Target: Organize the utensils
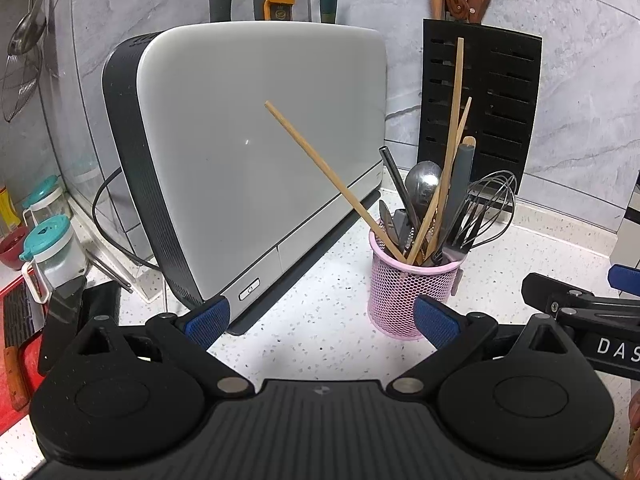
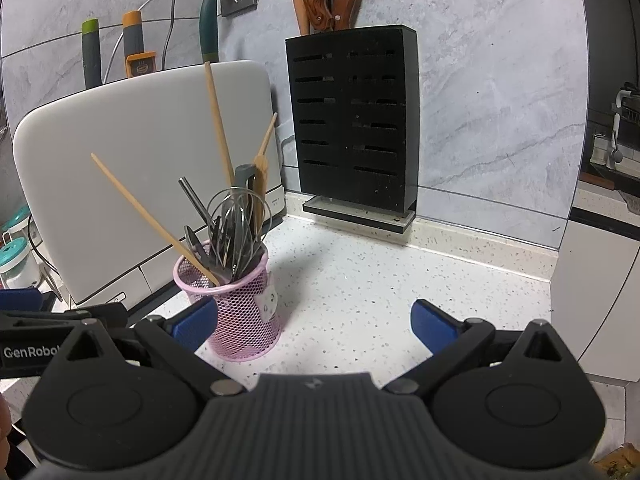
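A pink mesh holder (image 1: 412, 292) stands on the speckled counter, packed with wooden chopsticks (image 1: 332, 178), a metal spoon (image 1: 422, 184), a whisk (image 1: 486, 208) and dark utensils. It also shows in the right wrist view (image 2: 244, 312), with a chopstick (image 2: 152, 216) leaning out to the left. My left gripper (image 1: 322, 322) is open and empty, just in front of the holder. My right gripper (image 2: 314, 322) is open and empty, with the holder beside its left finger.
A grey appliance (image 1: 256, 152) stands behind and left of the holder. A black knife block (image 2: 352, 124) with wooden-handled knives stands against the tiled wall. Jars with teal lids (image 1: 52, 240) and a red board (image 1: 20, 340) sit at the far left.
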A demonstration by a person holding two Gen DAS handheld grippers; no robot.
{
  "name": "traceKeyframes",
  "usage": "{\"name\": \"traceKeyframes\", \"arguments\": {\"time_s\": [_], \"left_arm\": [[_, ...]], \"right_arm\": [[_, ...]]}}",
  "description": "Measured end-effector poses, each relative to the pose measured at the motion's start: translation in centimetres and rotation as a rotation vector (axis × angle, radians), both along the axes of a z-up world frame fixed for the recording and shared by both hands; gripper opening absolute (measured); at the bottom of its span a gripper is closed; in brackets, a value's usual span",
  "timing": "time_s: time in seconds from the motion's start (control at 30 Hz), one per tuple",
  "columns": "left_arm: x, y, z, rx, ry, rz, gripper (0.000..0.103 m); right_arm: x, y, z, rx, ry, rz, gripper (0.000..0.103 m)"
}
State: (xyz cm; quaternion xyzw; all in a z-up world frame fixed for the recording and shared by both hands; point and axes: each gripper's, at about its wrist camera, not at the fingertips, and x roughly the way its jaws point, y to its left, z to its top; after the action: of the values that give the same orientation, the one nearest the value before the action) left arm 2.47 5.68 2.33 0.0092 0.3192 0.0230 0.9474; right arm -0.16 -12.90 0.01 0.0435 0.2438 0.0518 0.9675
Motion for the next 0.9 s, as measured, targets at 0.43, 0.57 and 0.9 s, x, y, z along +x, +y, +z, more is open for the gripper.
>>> {"name": "traceKeyframes", "arguments": {"time_s": [0.43, 0.57, 0.9], "left_arm": [[-0.03, 0.0, 0.03, 0.004, 0.003, 0.0, 0.103], [-0.03, 0.05, -0.01, 0.009, 0.006, -0.002, 0.103], [-0.04, 0.08, -0.04, 0.01, 0.007, -0.003, 0.103]], "right_arm": [[0.05, -0.08, -0.04, 0.001, 0.005, 0.001, 0.1], [0.04, 0.04, -0.11, -0.007, 0.008, -0.002, 0.1], [0.09, -0.07, -0.06, -0.008, 0.011, 0.001, 0.1]]}}
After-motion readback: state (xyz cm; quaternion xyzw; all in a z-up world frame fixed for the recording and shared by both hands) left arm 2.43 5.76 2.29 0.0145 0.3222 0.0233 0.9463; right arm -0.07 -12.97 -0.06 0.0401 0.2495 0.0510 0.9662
